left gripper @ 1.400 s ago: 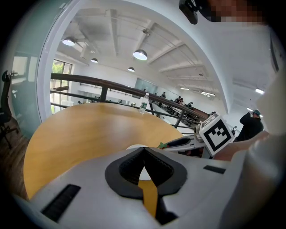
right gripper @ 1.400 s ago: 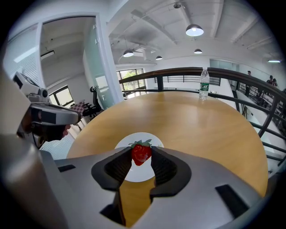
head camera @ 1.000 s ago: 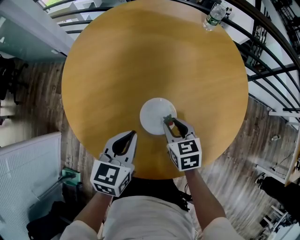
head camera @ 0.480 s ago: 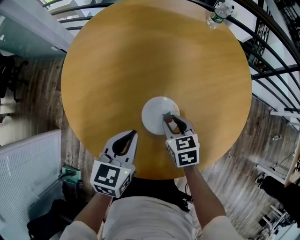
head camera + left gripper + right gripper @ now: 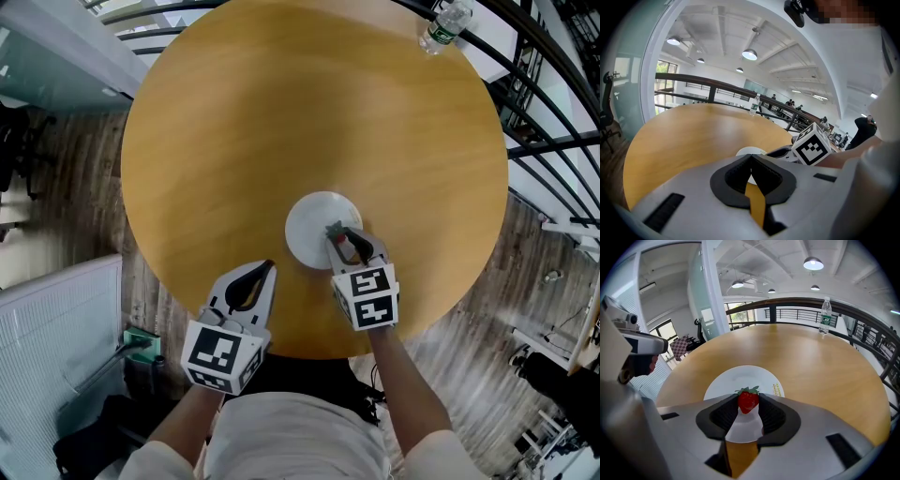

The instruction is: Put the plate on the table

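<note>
so the white plate (image 5: 309, 223) is already down on the round wooden table (image 5: 281, 122), sitting flat on the half nearer the person, a bit right of the middle. it's the only real dish here and the plate itself is bare, nothing lying loose on it.

the right gripper (image 5: 339, 236) is pinching a red strawberry (image 5: 748, 400) with its green top up, one pad on each side of it, and the berry sits over the near edge of the plate. from the right gripper view you see the white plate (image 5: 736, 380) spreading out right behind the berry. whether the berry actually touches the plate or just hangs over it, honestly can't tell from these angles.

the left gripper (image 5: 265, 269) has its jaws pressed together with nothing between them, hovering over the near rim of the table, just left of the plate and not touching it. in its own view the tips (image 5: 750, 157) meet in a point with the plate (image 5: 749, 151) peeking out beyond.

other container: a clear plastic bottle (image 5: 441, 26) with a green label, standing upright at the far edge of the table, well apart from the plate.

count: one plate, one strawberry, one bottle, two grippers.
</note>
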